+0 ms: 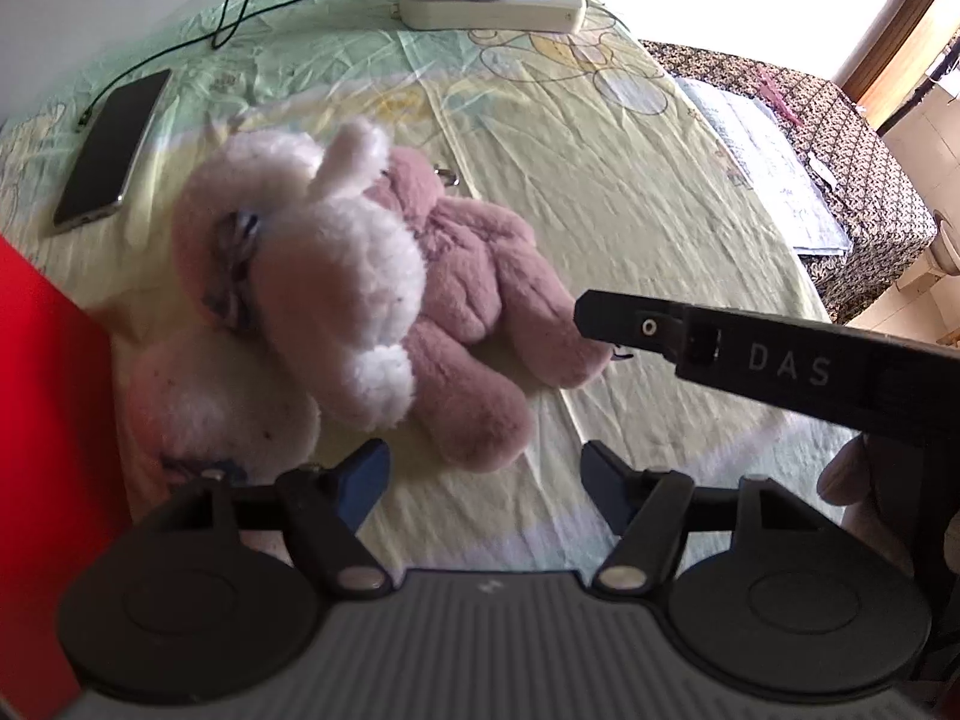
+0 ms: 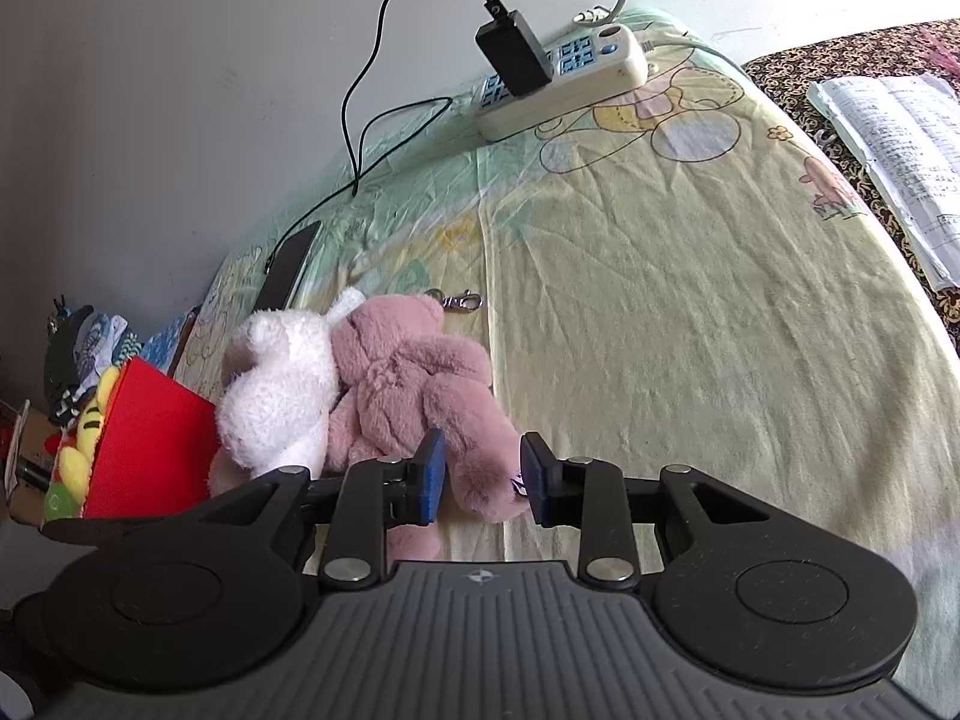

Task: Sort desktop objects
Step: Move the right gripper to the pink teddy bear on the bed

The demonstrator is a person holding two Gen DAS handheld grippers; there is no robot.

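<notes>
A pink plush toy [image 1: 474, 306] [image 2: 414, 390] lies on the yellow sheet, and a white plush toy [image 1: 324, 276] [image 2: 282, 396] leans against its left side. The right gripper [image 2: 483, 474] has its blue pads pressed on both sides of the pink toy's leg. In the left wrist view the right gripper's finger [image 1: 630, 324] comes in from the right at that leg. My left gripper [image 1: 483, 480] hangs open just in front of both toys, holding nothing.
A red box [image 1: 36, 390] [image 2: 150, 438] with a yellow plush [image 2: 84, 438] inside stands left of the toys. A phone [image 1: 114, 150] on a cable, a power strip [image 1: 492, 0] with a charger, and papers [image 2: 900, 150] lie farther off. A hand [image 1: 852, 474] shows at the right.
</notes>
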